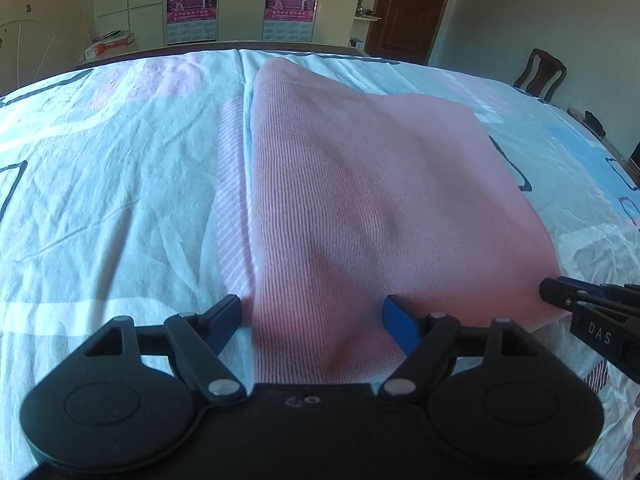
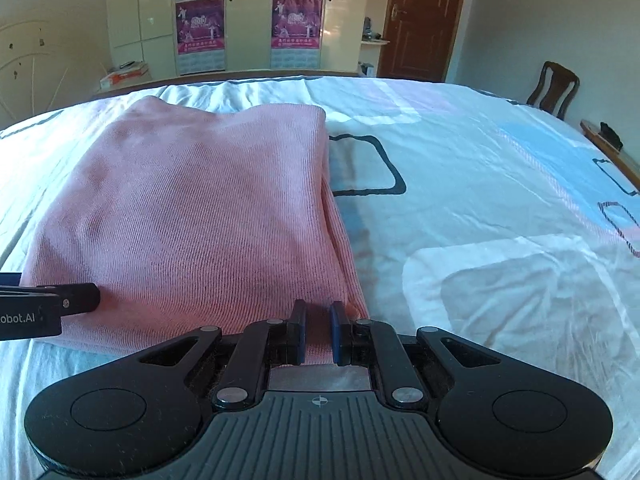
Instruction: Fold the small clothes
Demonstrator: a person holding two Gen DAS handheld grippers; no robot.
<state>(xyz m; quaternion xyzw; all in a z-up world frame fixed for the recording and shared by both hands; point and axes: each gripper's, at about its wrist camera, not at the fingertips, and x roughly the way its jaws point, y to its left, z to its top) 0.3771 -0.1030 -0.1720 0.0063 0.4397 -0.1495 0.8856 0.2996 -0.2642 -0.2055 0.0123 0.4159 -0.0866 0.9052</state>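
A pink ribbed knit garment (image 1: pixel 360 200) lies folded into a rough rectangle on the bed; it also shows in the right wrist view (image 2: pixel 192 216). My left gripper (image 1: pixel 314 320) is open, its blue-padded fingers straddling the garment's near left corner. My right gripper (image 2: pixel 318 330) is shut on the garment's near right edge, with pink cloth between its pads. The right gripper's tip shows in the left wrist view (image 1: pixel 560 292), and the left gripper's side shows in the right wrist view (image 2: pixel 52 304).
The bed sheet (image 2: pixel 500 220) is white with pale blue and pink patches and dark outlines. Beyond the bed stand a cream wardrobe with calendars (image 2: pixel 296 20), a brown door (image 2: pixel 420 20) and a wooden chair (image 2: pixel 554 86).
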